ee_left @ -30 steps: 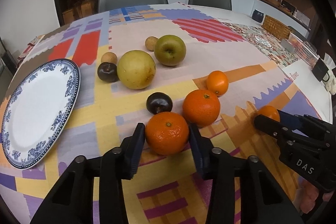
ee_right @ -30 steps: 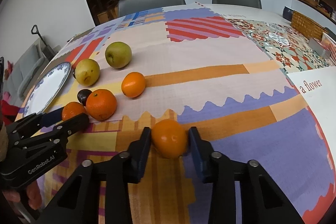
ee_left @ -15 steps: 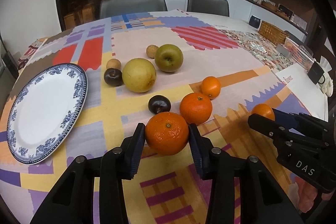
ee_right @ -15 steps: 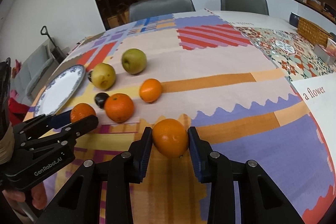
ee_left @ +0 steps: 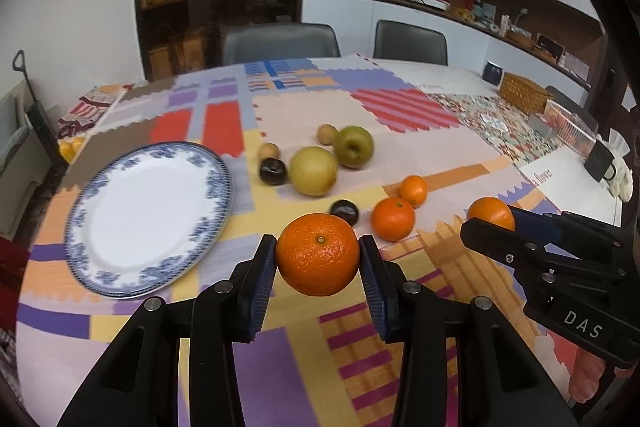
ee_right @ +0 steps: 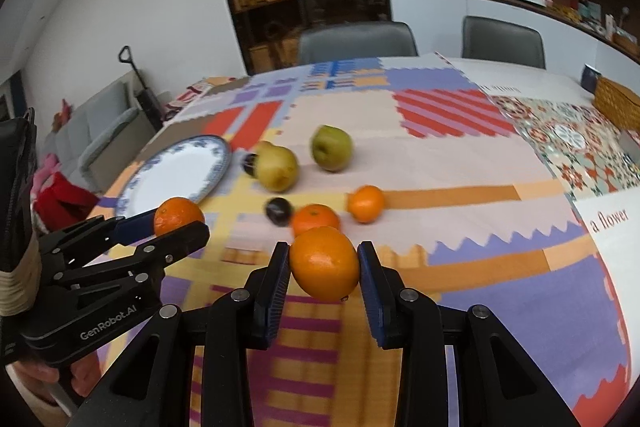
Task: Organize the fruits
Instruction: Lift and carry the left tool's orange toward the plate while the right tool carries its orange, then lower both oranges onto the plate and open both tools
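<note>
Black plastic grippers — silver screws, ribbed blue pads on the fingers (ee_left: 256,283), white "DAS" and "GenRobot.AI" lettering.

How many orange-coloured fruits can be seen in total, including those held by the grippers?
4. One orange is clamped in the left gripper, one in the right gripper. Two lie on the tablecloth: a mid-sized one and a smaller one behind it. None seems hidden.

Bare white centre of blue-rimmed plate (ee_left: 92,227), left of frame: unoccupied. Open cloth between plate and left gripper (ee_left: 318,259). Obstacles mid-frame: dark plum (ee_left: 344,212), two loose oranges (ee_left: 393,218), yellow pear (ee_left: 313,170), green apple (ee_left: 354,146), second plum (ee_left: 273,170). Lower right blocked by right gripper (ee_left: 494,223). Wide bare tablecloth (ee_right: 500,227) at right of right wrist view.
</note>
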`<action>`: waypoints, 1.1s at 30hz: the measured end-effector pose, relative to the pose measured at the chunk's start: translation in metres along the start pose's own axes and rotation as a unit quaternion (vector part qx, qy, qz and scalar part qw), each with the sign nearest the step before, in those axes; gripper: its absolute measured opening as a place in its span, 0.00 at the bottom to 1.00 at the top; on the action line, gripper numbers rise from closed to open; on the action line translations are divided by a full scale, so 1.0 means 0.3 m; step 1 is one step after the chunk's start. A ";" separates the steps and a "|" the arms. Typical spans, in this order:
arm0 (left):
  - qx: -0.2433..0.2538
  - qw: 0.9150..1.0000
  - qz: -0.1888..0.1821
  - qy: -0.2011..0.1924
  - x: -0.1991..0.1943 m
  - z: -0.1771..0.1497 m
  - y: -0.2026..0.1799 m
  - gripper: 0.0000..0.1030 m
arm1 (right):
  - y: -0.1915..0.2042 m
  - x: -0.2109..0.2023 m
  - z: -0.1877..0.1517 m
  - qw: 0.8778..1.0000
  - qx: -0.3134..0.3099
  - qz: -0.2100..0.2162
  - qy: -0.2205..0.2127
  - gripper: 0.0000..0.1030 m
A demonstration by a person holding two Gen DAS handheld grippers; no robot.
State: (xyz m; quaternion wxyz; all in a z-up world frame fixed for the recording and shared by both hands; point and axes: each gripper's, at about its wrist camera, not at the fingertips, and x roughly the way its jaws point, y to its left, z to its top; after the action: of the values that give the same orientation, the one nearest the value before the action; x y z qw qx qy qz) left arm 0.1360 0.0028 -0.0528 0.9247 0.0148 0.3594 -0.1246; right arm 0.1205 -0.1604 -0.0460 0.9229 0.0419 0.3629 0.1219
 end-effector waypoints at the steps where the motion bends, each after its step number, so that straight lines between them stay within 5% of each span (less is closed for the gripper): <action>1: -0.002 1.000 0.004 -0.003 -0.014 0.001 0.012 0.39 | 0.016 -0.006 0.005 1.000 -0.004 0.005 -0.002 0.34; 17: -0.016 0.997 0.076 -0.028 -0.129 -0.003 0.253 0.39 | 0.298 0.029 0.118 0.993 -0.082 0.077 -0.018 0.34; 33: -0.027 0.995 0.097 0.017 0.025 0.004 0.503 0.39 | 0.520 0.284 0.182 0.982 -0.146 0.120 0.016 0.34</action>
State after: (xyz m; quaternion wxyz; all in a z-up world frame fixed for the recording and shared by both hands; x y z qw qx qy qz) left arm 0.1785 0.1472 -0.0664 0.9264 0.0268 0.3748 -0.0248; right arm 0.1874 0.0126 -0.0362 0.8916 -0.0521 0.3485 0.2842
